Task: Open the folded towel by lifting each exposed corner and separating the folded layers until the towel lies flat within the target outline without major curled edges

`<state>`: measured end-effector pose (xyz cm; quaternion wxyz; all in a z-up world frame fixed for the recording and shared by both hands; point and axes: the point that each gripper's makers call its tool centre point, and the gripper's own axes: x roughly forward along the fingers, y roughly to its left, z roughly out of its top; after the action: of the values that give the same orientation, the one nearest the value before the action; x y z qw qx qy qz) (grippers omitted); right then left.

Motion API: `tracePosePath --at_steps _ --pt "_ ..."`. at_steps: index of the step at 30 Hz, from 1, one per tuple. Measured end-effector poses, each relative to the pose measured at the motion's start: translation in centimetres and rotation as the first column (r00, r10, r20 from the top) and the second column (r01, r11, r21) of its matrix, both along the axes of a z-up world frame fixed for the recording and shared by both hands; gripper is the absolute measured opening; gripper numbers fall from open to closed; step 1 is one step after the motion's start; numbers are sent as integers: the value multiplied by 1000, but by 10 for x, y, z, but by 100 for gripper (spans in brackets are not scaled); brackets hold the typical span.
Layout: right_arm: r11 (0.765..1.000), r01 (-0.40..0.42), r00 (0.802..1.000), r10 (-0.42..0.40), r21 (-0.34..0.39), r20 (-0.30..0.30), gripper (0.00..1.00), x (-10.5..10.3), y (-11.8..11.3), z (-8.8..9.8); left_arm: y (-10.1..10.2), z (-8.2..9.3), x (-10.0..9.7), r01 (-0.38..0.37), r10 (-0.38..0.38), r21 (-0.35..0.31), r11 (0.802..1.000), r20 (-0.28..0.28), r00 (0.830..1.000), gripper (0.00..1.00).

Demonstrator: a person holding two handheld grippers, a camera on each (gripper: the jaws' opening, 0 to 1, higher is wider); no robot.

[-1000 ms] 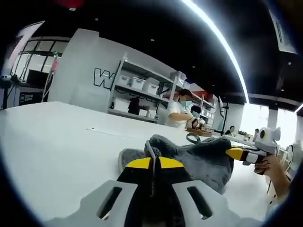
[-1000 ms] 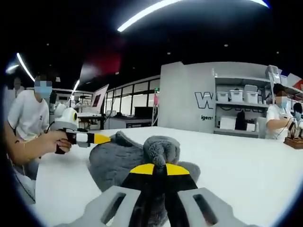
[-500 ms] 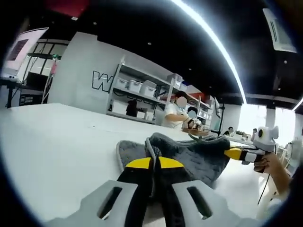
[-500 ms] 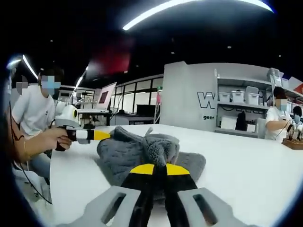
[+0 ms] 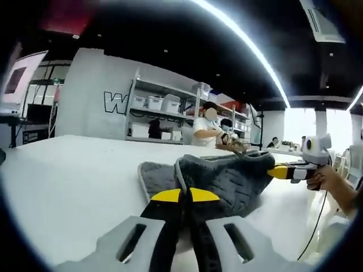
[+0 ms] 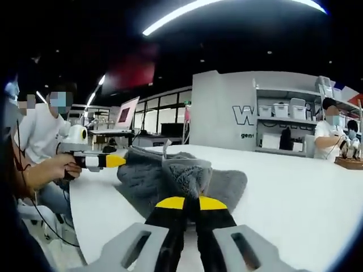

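Left gripper [image 5: 184, 195] has its yellow-tipped jaws pressed together on a raised fold of the grey towel [image 5: 227, 181], which rises just ahead of the tips in the left gripper view. From that pinched edge the towel stretches away to the right, held up off the white table [image 5: 68, 181], with its far corner pinched in the right gripper [image 5: 282, 170], whose yellow tip meets the cloth at the right. A hand [image 5: 323, 180] wraps that gripper's handle, the forearm reaching in from the right edge, and a dark cable hangs below it.

In the right gripper view the right gripper [image 6: 191, 203] points forward, its jaws clamped together on a bunched corner of the towel [image 6: 187, 173] that stands up between the tips. The rest of the cloth lies spread behind and to either side, part of it resting on the table [image 6: 295, 198] at the right. At the left the left gripper [image 6: 113, 161] lies roughly level, its yellow tip buried in the towel's edge, and a hand [image 6: 59, 170] grips its handle with the forearm coming in from the left edge. The two grippers are well apart, the towel strung between them.

Shelves with white boxes [image 6: 283, 110] stand against the back wall, and a person in a white shirt [image 6: 332, 136] works at the far right.
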<state>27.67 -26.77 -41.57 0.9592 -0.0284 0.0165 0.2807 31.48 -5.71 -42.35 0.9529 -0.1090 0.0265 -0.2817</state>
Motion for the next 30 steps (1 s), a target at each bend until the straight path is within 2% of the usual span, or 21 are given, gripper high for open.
tracePosePath --at_steps 5,8,14,26,28,30 --pt "1000 5 1000 -5 -10 -12 0 -6 -2 -4 -3 1 -10 5 -9 93 996 46 999 2" --pt "1000 10 1000 -10 -1 -20 0 -11 -3 -7 0 0 -19 11 -13 57 998 35 999 2" --pt "1000 11 999 -11 2 -33 0 -18 -3 -12 2 -7 -30 9 -10 60 998 17 1000 2" --pt "999 16 998 -19 -47 -60 0 -33 -3 -28 3 -18 -45 12 -13 120 993 5 1000 2" --pt "999 12 997 -16 -51 -71 0 -37 -3 -32 5 -21 -48 4 -7 160 987 18 1000 2" --pt "997 5 997 -11 -71 -79 1 -40 -2 -36 4 -25 -52 7 -9 173 985 14 1000 2"
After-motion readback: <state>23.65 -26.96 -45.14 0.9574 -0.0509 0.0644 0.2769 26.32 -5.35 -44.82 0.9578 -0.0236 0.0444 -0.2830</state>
